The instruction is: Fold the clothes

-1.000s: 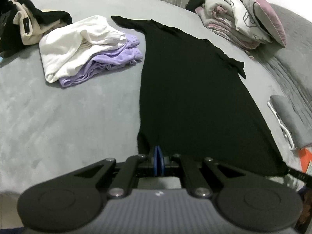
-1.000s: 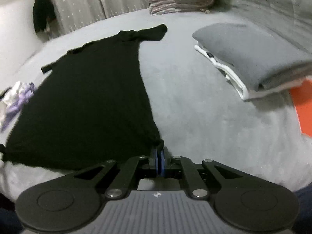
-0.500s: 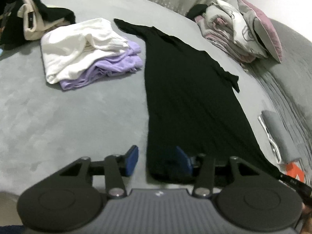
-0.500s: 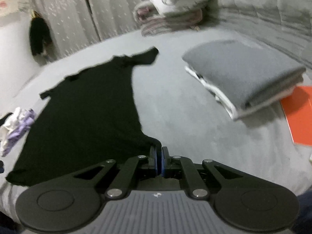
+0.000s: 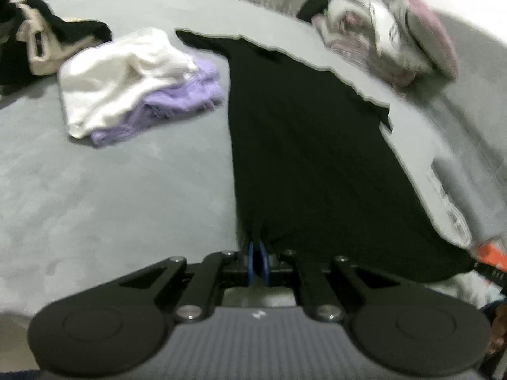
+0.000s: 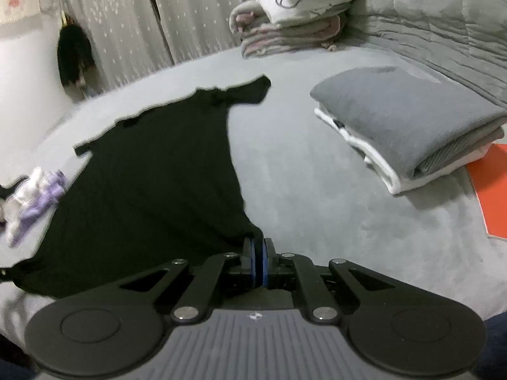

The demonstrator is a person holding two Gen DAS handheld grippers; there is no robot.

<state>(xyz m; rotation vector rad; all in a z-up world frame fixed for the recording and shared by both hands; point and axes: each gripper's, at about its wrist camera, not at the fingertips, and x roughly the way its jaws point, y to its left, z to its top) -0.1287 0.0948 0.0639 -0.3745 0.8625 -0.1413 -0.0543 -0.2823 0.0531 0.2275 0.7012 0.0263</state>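
Observation:
A long black dress [image 5: 304,145] lies flat on the grey bed, hem toward me, sleeves at the far end. My left gripper [image 5: 258,255] is shut on the dress's near left hem corner, where the cloth bunches between the blue pads. My right gripper [image 6: 259,253] is shut on the near right hem corner of the same dress [image 6: 152,171]. The hem stretches between the two grippers.
A white and lilac clothes pile [image 5: 136,79] lies left of the dress, with dark and beige clothes [image 5: 41,44] beyond. Folded grey and white clothes [image 6: 408,126] and an orange sheet [image 6: 491,186] lie right. Bedding and pillows [image 6: 298,22] are stacked at the far end.
My left gripper had opened half a second ago and has now shut on the left hem corner again. My right gripper has stayed shut on its corner and lifted slightly.

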